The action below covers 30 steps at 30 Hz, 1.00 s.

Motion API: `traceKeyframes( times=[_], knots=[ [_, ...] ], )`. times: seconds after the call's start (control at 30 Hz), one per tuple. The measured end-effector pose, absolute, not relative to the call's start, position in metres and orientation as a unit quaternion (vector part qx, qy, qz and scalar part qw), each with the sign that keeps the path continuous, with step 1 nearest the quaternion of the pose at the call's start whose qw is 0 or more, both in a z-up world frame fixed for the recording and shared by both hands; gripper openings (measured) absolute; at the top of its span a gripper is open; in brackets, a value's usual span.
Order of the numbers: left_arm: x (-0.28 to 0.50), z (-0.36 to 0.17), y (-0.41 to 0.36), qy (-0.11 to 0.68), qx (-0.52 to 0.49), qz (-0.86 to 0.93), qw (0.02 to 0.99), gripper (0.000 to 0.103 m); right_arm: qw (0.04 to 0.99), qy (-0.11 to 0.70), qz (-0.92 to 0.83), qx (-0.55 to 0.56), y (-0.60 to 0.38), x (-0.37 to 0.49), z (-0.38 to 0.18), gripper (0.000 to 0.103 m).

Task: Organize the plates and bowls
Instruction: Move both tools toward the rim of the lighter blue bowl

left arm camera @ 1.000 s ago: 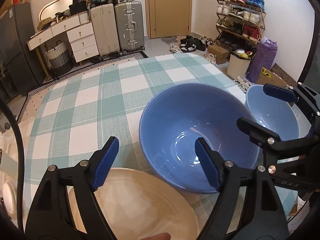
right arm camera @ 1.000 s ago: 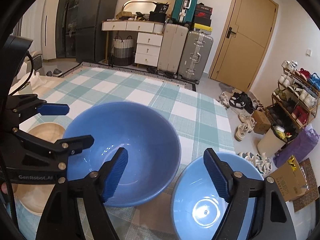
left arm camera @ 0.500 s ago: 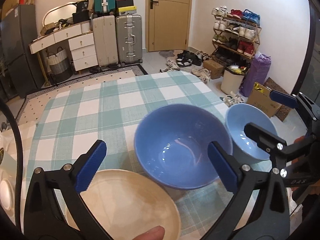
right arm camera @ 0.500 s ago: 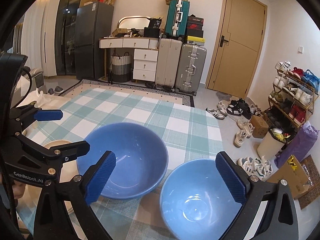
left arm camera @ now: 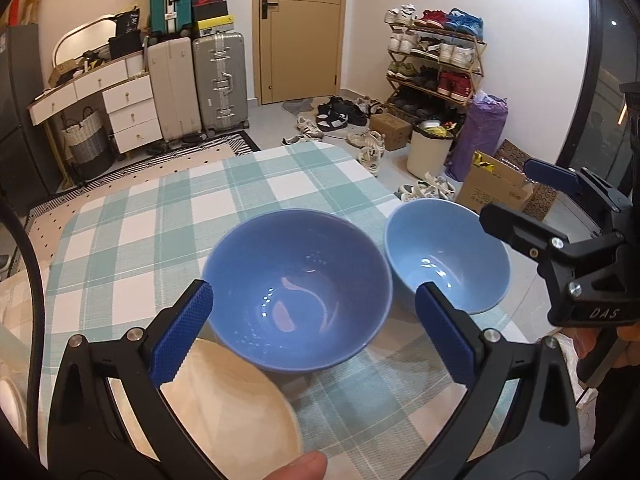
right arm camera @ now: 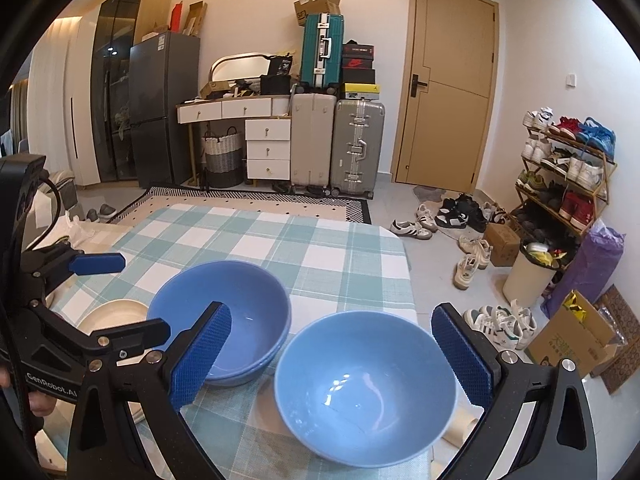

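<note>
A darker blue bowl (left arm camera: pixel 298 292) stands on the checked tablecloth (left arm camera: pixel 160 216), with a lighter blue bowl (left arm camera: pixel 446 256) to its right and a cream plate (left arm camera: pixel 228 400) at the near left. My left gripper (left arm camera: pixel 312 336) is open and empty, above and just behind the darker bowl. My right gripper (right arm camera: pixel 330 360) is open and empty, above the lighter bowl (right arm camera: pixel 364 384). In the right wrist view the darker bowl (right arm camera: pixel 240 312) appears to sit in a second bowl, with the plate (right arm camera: pixel 112 314) to its left. Each gripper shows in the other's view: the right (left arm camera: pixel 556 216), the left (right arm camera: pixel 80 292).
The table's right edge (right arm camera: pixel 408 272) lies close to the lighter bowl. Beyond it the floor holds shoes, a white bin (left arm camera: pixel 430 148), a cardboard box (left arm camera: pixel 496 188) and a shoe rack (left arm camera: pixel 436 68). Suitcases (left arm camera: pixel 200 84) and drawers stand at the far wall.
Both grippers have pulled back and risen from the bowls, which now look smaller and farther. The left gripper's jaws have opened wider. The bowls and plate have stayed in place.
</note>
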<state>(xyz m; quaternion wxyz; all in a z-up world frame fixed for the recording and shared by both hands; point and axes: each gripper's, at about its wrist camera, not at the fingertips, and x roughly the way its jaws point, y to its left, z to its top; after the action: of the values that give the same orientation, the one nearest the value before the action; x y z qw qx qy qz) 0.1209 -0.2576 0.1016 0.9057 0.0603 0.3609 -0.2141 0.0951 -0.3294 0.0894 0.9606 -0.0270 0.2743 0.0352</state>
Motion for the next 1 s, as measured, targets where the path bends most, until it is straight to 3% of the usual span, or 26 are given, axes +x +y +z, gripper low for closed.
traceKeyframes(
  times=[0.83, 1.0],
  knots=[
    [0.123, 0.083, -0.336, 0.389, 0.071, -0.267, 0.879, 0.1, 0.956, 0.292, -0.022, -0.019, -0.398, 0.072, 0.094, 0.102],
    [0.129, 0.075, -0.343, 0.402, 0.061, -0.293, 0.865, 0.095, 0.954, 0.3, -0.026, -0.014, -0.406, 0.081, 0.085, 0.102]
  ],
)
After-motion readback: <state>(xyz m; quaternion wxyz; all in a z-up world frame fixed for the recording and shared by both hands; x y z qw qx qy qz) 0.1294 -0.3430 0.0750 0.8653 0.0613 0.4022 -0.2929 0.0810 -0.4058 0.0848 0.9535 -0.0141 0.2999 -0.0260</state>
